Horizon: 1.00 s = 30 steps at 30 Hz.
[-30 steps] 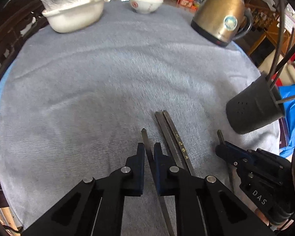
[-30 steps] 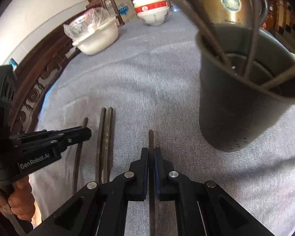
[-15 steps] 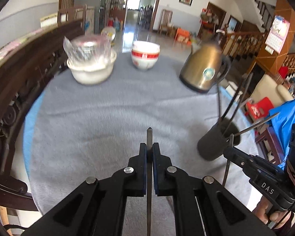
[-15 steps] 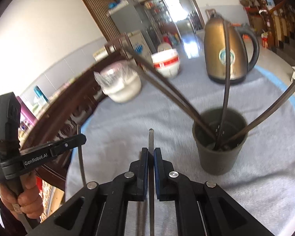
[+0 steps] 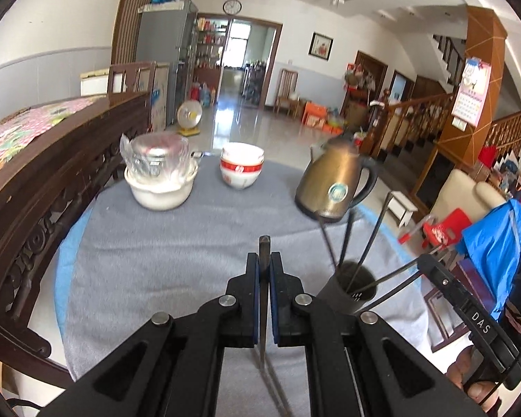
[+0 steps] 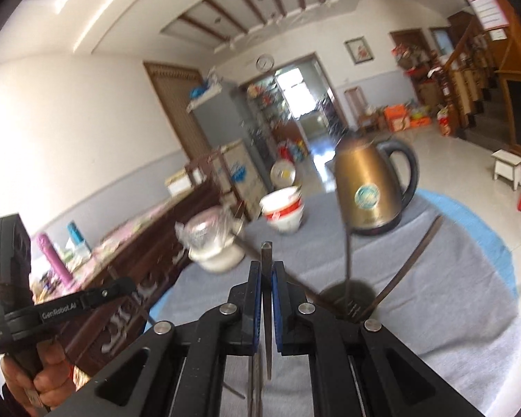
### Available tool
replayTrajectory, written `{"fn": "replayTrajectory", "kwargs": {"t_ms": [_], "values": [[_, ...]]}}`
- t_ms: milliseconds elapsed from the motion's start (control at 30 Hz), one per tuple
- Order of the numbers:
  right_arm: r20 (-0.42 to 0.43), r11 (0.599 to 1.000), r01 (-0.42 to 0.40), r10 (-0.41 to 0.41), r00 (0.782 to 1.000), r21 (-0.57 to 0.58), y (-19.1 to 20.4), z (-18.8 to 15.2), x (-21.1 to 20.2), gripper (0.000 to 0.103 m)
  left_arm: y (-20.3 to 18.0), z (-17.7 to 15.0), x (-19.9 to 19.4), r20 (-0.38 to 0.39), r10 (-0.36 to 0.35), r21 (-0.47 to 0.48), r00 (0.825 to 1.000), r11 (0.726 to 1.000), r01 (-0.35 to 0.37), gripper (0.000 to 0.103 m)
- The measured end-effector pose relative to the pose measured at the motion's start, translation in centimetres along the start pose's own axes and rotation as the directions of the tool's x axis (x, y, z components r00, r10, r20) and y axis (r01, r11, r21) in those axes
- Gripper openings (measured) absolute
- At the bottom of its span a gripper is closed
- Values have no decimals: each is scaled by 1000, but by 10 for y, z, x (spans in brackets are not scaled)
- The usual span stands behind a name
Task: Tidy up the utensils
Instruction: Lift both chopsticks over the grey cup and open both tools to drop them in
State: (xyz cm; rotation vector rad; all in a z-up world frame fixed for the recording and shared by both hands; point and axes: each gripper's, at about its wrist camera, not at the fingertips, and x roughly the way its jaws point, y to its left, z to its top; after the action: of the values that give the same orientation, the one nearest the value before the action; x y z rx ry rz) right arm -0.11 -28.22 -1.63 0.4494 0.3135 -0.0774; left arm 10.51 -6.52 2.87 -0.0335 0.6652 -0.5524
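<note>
Both my grippers were clamped on a chopstick each: left gripper (image 5: 264, 266) mid-frame, right gripper (image 6: 266, 269) too, dark holder (image 6: 347, 299) blurry, probably lower right.

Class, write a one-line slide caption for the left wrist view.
Left gripper clamps one chopstick above the grey-clothed table, beside a dark utensil holder.
</note>
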Motion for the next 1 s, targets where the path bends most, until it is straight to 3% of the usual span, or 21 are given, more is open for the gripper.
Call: {"fn": "replayTrajectory", "kwargs": {"t_ms": [300, 600, 833, 1000], "values": [[173, 993, 18, -37, 984, 113, -29, 35, -35, 6, -35, 25, -14, 116, -49, 2, 992, 999, 49, 6], [310, 987, 95, -131, 942, 128, -41, 60, -58, 6, -82, 59, -19, 206, -100, 44, 973, 995, 93, 6], [315, 981, 168, -189, 930, 94, -45, 63, -57, 6, -109, 64, -6, 243, -122, 62, 962, 992, 110, 6], [257, 979, 178, -199, 946, 103, -54, 57, -49, 6, -120, 51, 19, 202, -92, 90, 975, 993, 75, 6]]}}
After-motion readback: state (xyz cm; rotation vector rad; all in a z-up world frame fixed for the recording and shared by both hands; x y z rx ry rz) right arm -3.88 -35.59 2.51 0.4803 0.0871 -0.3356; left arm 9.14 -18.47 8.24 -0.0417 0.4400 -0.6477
